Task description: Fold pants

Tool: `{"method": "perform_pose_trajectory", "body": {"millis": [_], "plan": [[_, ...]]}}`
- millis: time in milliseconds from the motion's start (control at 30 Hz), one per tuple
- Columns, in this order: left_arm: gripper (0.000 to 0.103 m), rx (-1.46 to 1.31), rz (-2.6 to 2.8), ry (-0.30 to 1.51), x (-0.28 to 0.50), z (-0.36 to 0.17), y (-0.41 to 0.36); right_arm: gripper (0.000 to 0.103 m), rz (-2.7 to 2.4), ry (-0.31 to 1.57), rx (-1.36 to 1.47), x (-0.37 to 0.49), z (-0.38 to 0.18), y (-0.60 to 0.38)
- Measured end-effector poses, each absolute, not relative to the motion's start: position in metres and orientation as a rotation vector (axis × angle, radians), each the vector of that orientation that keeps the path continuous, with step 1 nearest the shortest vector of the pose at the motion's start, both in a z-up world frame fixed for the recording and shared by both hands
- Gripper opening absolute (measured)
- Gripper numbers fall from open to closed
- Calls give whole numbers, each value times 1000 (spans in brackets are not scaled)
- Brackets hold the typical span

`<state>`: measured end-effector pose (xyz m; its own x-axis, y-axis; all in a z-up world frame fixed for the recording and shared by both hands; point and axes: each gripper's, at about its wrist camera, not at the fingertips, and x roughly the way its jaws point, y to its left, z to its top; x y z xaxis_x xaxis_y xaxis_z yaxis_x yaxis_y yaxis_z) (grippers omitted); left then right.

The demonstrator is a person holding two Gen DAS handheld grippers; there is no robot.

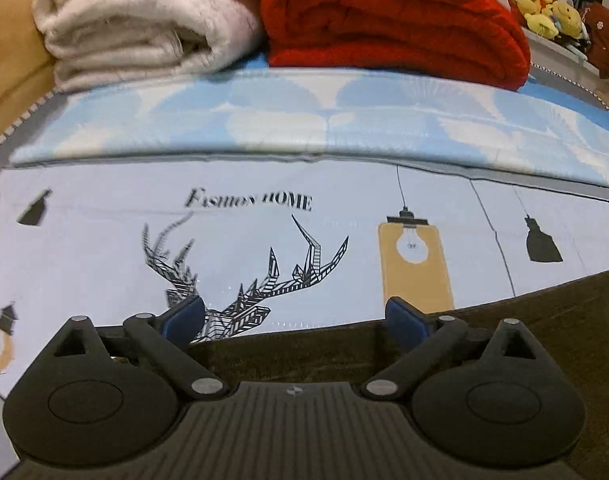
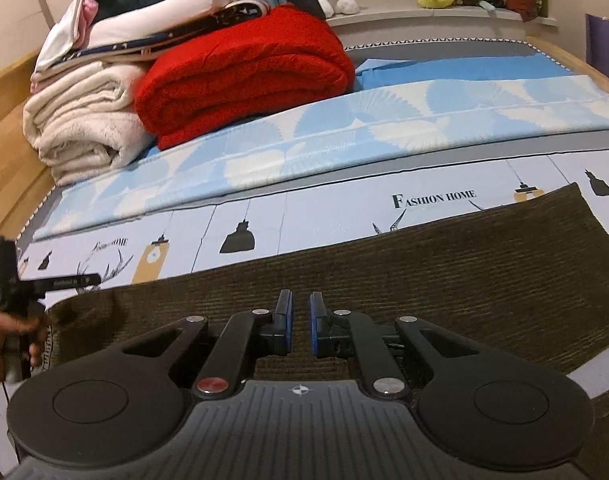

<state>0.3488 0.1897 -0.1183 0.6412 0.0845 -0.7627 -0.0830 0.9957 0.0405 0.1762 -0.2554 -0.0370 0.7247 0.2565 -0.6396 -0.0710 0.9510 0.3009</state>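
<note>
My left fingers point(image 1: 294, 314) stand spread wide over the brown pants' point(image 2: 384, 280) upper edge; my right fingers point(image 2: 300, 326) are nearly closed above the pants, grasping nothing visible.

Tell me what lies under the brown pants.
The brown pants lie flat on the printed bed sheet, whose lamp and deer pattern shows beyond their far edge. Whatever print or object sits directly beneath the fabric is covered and cannot be seen.

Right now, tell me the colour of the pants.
Dark olive-brown corduroy pants, ribbed; clearest in the right wrist view.
</note>
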Motion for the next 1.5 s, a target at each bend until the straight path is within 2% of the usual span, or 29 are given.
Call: {"method": "perform_pose_trajectory", "body": {"millis": [67,133,167,233,267,300,367,700,967,1133,1300,1500], "plan": [[98,-2,64,907,355,-126,193,9,187,742,243,178,-38,-252],[90,11,14,973,358,-136,192,9,186,749,227,179,-39,-250],[76,29,-4,1000,358,-139,190,9,184,753,225,180,-40,-250],[54,69,-53,1008,353,-142,184,9,181,758,223,180,-41,-250],[28,76,-87,1002,350,-139,181,9,176,761,220,181,-42,-250],[8,92,-102,999,348,-135,178,9,173,764,216,181,-42,-250],[4,134,-105,994,344,-129,172,9,171,764,211,181,-43,-250],[2,232,-100,940,278,-77,143,9,94,796,206,173,-51,-272],[0,163,-112,897,145,-19,123,9,42,821,257,151,-56,-285],[0,114,-158,991,73,-29,127,9,56,818,242,133,-52,-283],[0,-53,-60,1008,68,-32,170,9,51,840,272,124,-53,-287],[10,-133,-13,943,106,-25,180,9,59,848,307,125,-54,-289]]}}
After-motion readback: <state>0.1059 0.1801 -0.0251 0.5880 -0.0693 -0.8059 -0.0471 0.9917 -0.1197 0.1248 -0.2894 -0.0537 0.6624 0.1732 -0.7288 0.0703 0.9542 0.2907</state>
